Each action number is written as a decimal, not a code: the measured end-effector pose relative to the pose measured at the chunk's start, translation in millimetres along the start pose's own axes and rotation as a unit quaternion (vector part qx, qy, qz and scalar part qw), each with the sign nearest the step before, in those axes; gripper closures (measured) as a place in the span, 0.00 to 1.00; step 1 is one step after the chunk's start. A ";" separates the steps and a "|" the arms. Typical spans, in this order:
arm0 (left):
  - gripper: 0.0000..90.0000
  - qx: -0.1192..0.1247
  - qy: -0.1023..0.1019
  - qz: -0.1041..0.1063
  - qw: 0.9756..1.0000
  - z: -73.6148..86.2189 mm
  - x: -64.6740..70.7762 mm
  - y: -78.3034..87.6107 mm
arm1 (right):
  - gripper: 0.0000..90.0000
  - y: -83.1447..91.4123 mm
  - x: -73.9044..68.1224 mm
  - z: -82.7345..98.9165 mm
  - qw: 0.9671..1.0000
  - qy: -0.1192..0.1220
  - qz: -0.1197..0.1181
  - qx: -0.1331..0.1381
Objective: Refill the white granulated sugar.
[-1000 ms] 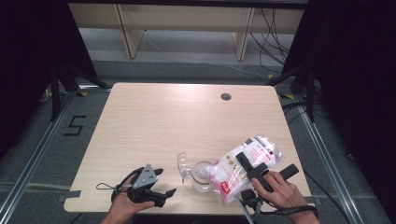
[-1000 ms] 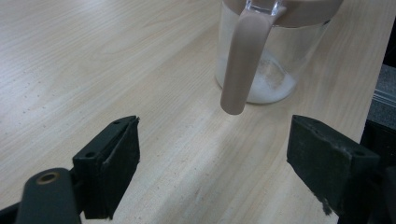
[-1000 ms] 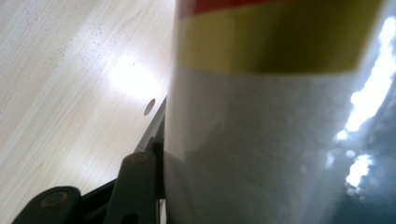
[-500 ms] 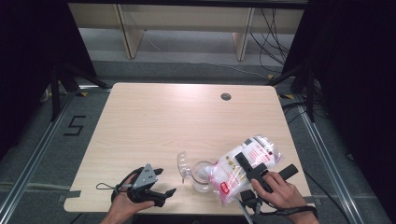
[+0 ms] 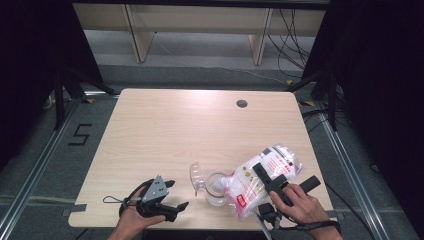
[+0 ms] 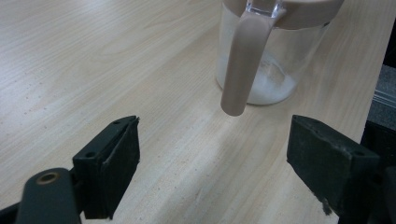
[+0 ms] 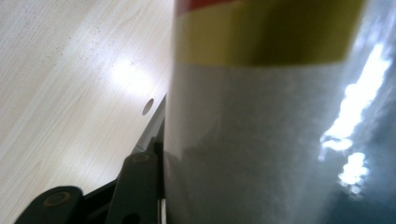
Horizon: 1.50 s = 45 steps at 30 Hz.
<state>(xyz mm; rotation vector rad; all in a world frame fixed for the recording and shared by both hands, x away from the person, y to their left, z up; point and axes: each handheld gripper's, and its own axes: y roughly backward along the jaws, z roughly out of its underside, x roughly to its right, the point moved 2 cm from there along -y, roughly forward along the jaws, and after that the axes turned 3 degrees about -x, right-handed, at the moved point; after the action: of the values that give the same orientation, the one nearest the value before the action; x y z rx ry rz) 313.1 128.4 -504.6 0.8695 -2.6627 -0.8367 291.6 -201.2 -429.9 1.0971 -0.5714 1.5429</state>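
1. Nothing has shifted since the earlier frames; both hands hold position
2. Left gripper (image 5: 172, 196): jaws wide open, empty, near the front edge
3. Right gripper (image 5: 272, 177): jaws clamped on the tilted bag (image 5: 262, 177), mouth over the jar (image 5: 216, 189)
4. Risk: further tilt could spill contents onto the table (image 5: 165, 130)
5. Left gripper view reveals white powder in the jar's base

Pale wood-grain tabletop (image 5: 175, 130); clear jar (image 6: 266, 70) with beige lid and handle, white powder inside; clear bag (image 5: 260, 180), white contents, red and yellow print; black tongs (image 6: 219, 168).
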 end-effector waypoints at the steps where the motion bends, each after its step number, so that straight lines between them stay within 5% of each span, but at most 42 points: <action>1: 0.19 -0.001 0.000 -0.001 1.000 0.0 0.1 0.3 | 0.65 -0.1 0.7 0.4 1.000 0.005 0.005 0.001; 14: 0.19 0.000 0.000 0.002 1.000 0.1 0.0 0.0 | 0.66 0.0 1.3 -1.0 1.000 0.007 0.003 0.002; 17: 0.19 -0.003 0.003 0.001 1.000 0.2 0.4 0.2 | 0.66 0.2 2.9 0.1 1.000 0.027 -0.007 0.003; 21: 0.19 0.000 0.008 0.003 1.000 0.3 -0.2 0.1 | 0.66 -1.0 -0.2 -0.9 1.000 0.009 0.001 0.005; 29: 0.19 -0.004 0.006 0.005 1.000 0.1 -0.3 0.1 | 0.66 0.6 0.5 1.2 1.000 0.011 -0.006 -0.002; 31: 0.19 0.000 0.010 0.004 1.000 0.3 -0.2 -0.3 | 0.67 -0.1 3.1 1.4 1.000 0.027 -0.006 0.002; 45: 0.19 -0.008 0.001 -0.001 1.000 0.8 -2.2 0.5 | 0.67 -0.2 -0.7 -0.1 1.000 0.017 -0.010 -0.003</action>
<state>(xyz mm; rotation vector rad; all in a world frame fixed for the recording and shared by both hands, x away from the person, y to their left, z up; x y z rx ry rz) 314.3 130.4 -505.0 0.8694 -2.6498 -0.8566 291.8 -201.5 -430.6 1.0665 -0.5396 1.5392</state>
